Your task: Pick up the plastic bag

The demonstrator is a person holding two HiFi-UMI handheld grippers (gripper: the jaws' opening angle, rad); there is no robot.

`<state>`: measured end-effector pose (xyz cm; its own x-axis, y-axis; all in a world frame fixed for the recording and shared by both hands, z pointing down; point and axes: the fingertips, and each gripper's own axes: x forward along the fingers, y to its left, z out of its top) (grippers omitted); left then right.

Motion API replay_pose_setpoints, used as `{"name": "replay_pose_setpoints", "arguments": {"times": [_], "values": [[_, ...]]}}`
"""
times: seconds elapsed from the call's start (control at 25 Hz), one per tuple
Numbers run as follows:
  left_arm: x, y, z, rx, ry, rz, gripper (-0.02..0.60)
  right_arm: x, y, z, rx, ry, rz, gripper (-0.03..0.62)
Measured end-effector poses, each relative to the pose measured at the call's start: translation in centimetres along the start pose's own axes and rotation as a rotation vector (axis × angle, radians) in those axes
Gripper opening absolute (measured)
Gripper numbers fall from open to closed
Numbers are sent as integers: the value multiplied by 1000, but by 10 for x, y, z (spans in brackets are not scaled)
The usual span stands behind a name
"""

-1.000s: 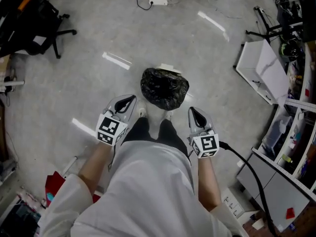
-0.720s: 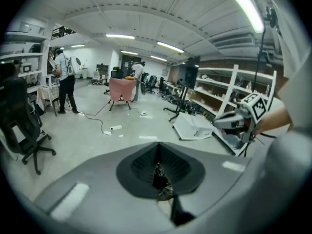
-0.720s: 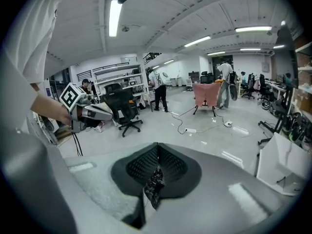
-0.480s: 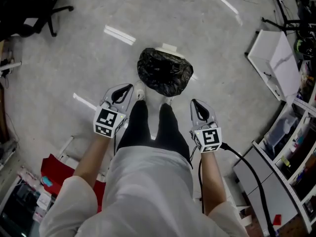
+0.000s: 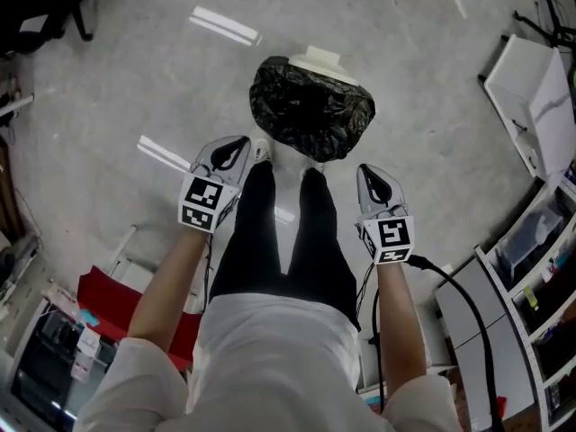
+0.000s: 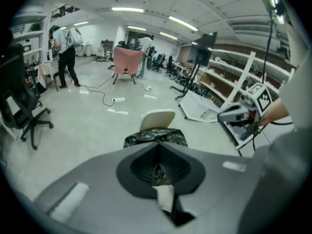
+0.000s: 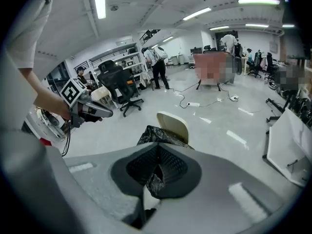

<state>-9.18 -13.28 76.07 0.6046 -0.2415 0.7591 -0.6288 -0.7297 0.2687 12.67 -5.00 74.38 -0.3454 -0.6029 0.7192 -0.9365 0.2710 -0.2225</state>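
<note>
Jaws closed on nothing, left gripper and right gripper alike.
The plastic bag sits just ahead, between them (left tip looks nearer).

A black plastic bag sits on the floor just ahead of the person's legs; the left gripper and right gripper flank them.

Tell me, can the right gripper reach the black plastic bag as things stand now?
Probably yes. The black plastic bag sits just ahead of the right gripper, with only bare floor between them. Its jaws are shut, so they must open first.
</note>
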Motion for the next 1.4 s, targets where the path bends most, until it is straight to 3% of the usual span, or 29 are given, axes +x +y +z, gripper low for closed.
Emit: {"name": "replay_pose_setpoints", "arguments": {"times": [0.2,0.32,0.48,0.68,0.88,1.12,1.2,1.28,1.32,1.4], "values": [[47,23,-35,-20,60,8,5,47,-17,-40,23,49,3,6],[75,36,-55,-23,98,14,5,72,-25,-67,33,86,18,60],[114,60,-90,-100,149,9,16,106,-43,-105,67,131,14,86],[154,96,-126,-255,180,0,110,138,-78,-150,187,173,-26,141],[179,114,-150,-418,222,-73,228,153,-109,-187,321,225,-53,214],[214,113,-174,-420,297,-175,331,182,-118,-219,391,294,18,338],[223,109,-177,-411,303,-201,331,195,-109,-225,388,318,80,339],[233,108,-179,-384,296,-182,264,208,-101,-229,382,331,135,331],[237,110,-180,-367,291,-158,198,213,-100,-230,368,333,147,282],[240,115,-181,-342,284,-101,85,219,-100,-227,320,329,134,116]]}}
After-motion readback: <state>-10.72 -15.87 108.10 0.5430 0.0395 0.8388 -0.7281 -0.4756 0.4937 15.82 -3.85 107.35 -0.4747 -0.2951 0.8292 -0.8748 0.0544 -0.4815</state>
